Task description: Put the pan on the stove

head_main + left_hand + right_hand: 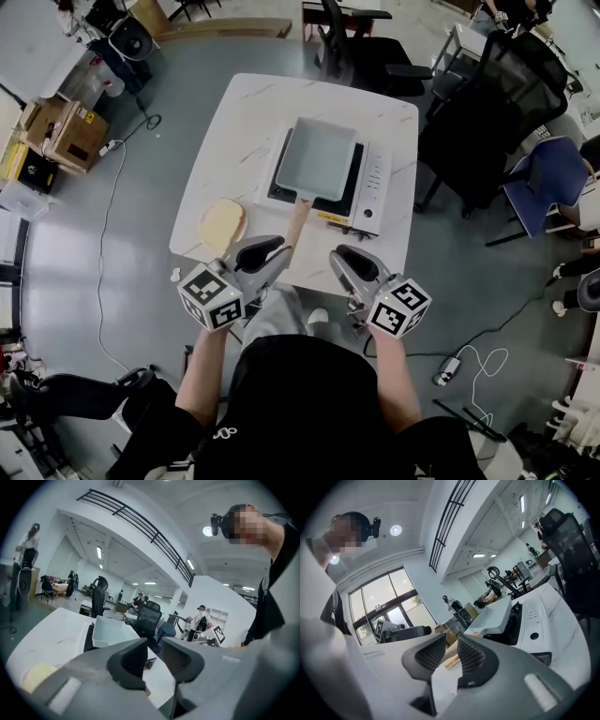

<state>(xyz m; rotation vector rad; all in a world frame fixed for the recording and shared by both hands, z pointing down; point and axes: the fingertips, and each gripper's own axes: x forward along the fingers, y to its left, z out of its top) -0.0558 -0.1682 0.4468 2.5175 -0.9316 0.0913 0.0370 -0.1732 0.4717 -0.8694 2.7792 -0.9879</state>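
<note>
On the stove (pixel 376 184), a rectangular grey pan (pixel 317 157), apparently empty.

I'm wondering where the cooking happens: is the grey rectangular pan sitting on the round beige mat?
No, the grey rectangular pan sits on the black-topped white stove; the round beige mat lies bare beside it.

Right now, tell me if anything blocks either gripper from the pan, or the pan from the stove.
Nothing visible does. The pan sits on the stove, its handle toward the left gripper and right gripper, bare table between. The yellow disc lies aside, left.
</note>
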